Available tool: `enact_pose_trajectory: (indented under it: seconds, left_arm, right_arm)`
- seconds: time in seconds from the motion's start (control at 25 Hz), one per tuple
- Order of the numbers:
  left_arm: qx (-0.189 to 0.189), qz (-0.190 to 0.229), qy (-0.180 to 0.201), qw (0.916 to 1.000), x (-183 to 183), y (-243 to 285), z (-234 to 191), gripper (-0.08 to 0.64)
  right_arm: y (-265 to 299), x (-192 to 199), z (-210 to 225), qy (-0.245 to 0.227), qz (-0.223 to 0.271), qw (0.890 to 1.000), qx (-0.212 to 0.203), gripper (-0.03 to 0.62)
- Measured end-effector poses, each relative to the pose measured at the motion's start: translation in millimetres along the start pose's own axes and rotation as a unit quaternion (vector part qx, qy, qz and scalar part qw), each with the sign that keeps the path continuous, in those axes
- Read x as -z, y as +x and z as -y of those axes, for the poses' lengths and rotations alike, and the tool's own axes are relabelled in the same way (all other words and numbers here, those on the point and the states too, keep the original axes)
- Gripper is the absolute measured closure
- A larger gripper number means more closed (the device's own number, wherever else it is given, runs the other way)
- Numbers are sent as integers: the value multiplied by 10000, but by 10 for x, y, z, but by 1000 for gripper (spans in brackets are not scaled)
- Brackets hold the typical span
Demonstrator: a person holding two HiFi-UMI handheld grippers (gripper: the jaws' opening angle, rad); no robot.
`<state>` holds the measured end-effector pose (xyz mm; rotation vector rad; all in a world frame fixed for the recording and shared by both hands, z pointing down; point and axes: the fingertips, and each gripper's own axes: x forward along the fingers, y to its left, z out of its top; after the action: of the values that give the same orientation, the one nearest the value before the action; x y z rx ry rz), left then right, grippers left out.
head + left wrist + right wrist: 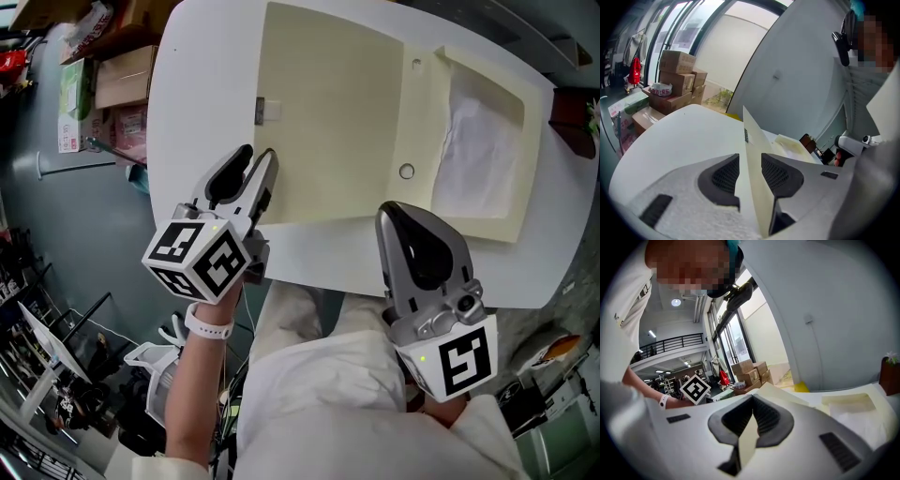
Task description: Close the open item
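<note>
Judging by the thin cream panels, probably a light, fairly stiff card box (419, 122), easy to crease if pinched hard and apt to slide between smooth pads; best taken along the free edges of the lid (328, 122), near the corners, then swung over on the fold. Lying open on the white desk (197, 84), lid laid out to the left, shallow tray (525, 103) to the right with crumpled white paper (478, 150) inside. Plain and matte, with a small tab (267, 111) at the lid's left edge and a round stud (406, 172) near the fold. Left tool (260, 155) spread wide, astride the lid's left edge without pinching it. Right tool (389, 211) closed on the lid's near edge.
</note>
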<state>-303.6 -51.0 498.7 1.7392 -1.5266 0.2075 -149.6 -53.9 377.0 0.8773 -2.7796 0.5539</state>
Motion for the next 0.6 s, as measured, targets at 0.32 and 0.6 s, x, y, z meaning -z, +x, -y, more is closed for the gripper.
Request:
enact_pose_trajectory:
  seconds: [0.32, 0.6]
  left_arm:
    - [-60, -176, -14, 9998, 106, 74, -12, 483]
    - [-62, -222, -6, 9997, 71, 32, 49, 511]
  right_arm:
    - [55, 33, 27, 55, 38, 10000, 40, 577]
    - [57, 66, 74, -82, 1, 9999, 138, 576]
